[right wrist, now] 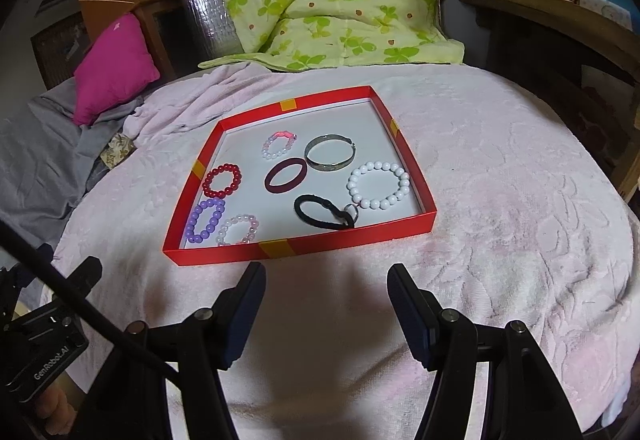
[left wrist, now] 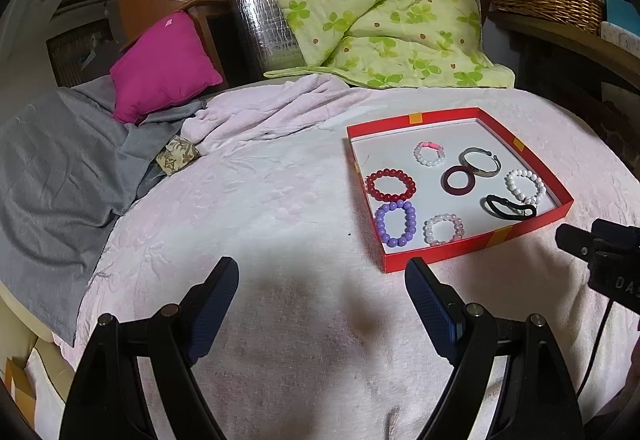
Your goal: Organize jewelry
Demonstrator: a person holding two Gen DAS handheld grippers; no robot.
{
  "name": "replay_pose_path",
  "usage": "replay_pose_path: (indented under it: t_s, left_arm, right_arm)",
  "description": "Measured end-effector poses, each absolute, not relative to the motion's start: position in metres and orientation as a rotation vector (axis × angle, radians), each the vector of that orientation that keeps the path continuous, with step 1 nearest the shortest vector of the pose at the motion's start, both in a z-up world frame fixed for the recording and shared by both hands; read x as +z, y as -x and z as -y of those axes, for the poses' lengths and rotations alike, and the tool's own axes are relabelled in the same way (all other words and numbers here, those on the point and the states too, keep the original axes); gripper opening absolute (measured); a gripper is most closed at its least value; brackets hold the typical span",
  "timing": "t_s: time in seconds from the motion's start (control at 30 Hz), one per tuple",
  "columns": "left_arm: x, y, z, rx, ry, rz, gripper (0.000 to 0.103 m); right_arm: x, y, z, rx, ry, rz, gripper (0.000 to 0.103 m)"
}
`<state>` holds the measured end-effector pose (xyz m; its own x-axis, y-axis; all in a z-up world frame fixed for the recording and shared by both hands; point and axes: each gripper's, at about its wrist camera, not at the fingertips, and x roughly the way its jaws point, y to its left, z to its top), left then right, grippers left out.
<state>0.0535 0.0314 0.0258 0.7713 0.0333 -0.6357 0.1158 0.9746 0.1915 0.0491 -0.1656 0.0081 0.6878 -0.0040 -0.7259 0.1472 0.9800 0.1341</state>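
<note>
The left gripper [left wrist: 322, 282], black-armed with dark blue ribbed pads, hangs over the pale pink embossed blanket [left wrist: 256, 207] with its jaws spread wide and nothing between them. The right gripper [right wrist: 326, 286], of the same make, also stands with its jaws apart and empty.

Just ahead of the right gripper's tips lies the shallow red cardboard tray with a white floor and yellow tape patches [right wrist: 304, 238]; from the left gripper it sits ahead and to the right. The tray's near wall runs crosswise to the right gripper's line.

Inside, nearest the right gripper, the black elastic hair tie with a small metal ring [right wrist: 322, 213] lies flat, its long axis crosswise. Left of it lie the pale pink-and-white bead bracelet [right wrist: 238, 230] and the lilac bead bracelet [right wrist: 206, 220]. Farther in are the red bead bracelet [right wrist: 222, 181], the dark maroon oval band [right wrist: 285, 175] with its long axis slanting away to the right, and the white bead bracelet [right wrist: 378, 185]. Farthest are the open silver metal bangle [right wrist: 330, 157] and the small white-and-pink bead bracelet [right wrist: 279, 145].

In the right wrist view, the other tool's body at lower left reads "GenRobot.AI" [right wrist: 52, 364]. In the left wrist view, only the letters "DAS" [left wrist: 626, 284] can be read at the right edge.
</note>
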Motion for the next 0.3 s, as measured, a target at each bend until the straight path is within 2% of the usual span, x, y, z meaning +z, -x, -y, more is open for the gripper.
replay_pose_path:
  t_s: [0.3]
  left_arm:
    - [0.025,-0.054,-0.04,-0.052,-0.207,-0.694,0.086]
  right_arm:
    - [0.005,-0.052,0.154,-0.086,-0.141,-0.802,0.067]
